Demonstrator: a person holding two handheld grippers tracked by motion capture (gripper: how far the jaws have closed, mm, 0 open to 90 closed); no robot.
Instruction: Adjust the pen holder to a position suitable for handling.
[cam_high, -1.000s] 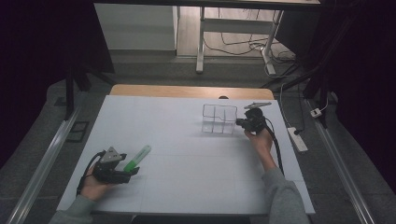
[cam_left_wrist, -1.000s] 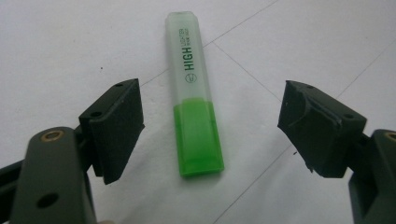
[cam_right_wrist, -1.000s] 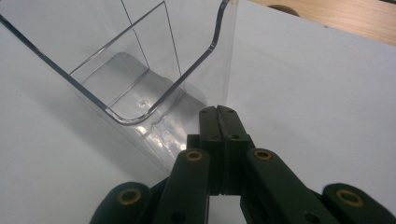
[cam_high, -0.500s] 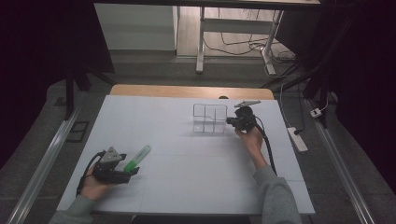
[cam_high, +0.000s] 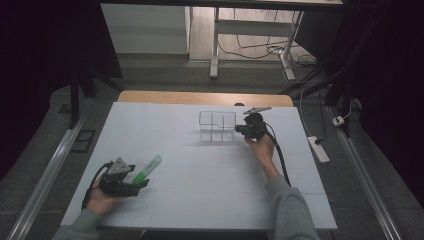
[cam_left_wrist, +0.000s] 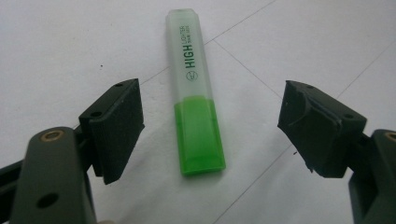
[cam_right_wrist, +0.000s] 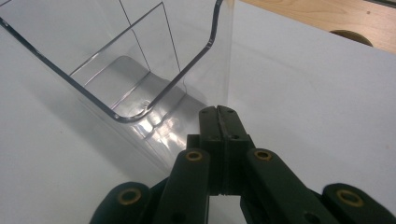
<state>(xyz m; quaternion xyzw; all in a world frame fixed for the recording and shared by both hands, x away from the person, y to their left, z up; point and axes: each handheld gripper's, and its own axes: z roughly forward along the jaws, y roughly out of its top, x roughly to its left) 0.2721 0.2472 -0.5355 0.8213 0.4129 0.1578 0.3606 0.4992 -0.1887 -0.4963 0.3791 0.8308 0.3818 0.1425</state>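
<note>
The right tool (cam_high: 245, 130), jaws pinched on the wall of the clear organizer (cam_high: 217, 126), has dragged it leftward across the tabletop (cam_high: 200, 200) toward the green highlighter (cam_high: 147, 168), which lies between the left tool's (cam_high: 137, 182) wide jaws, likely readying insertion.

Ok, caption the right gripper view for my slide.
Right gripper, black jaws shut on the thin side wall of a clear plastic compartment organiser, on a white table.
</note>
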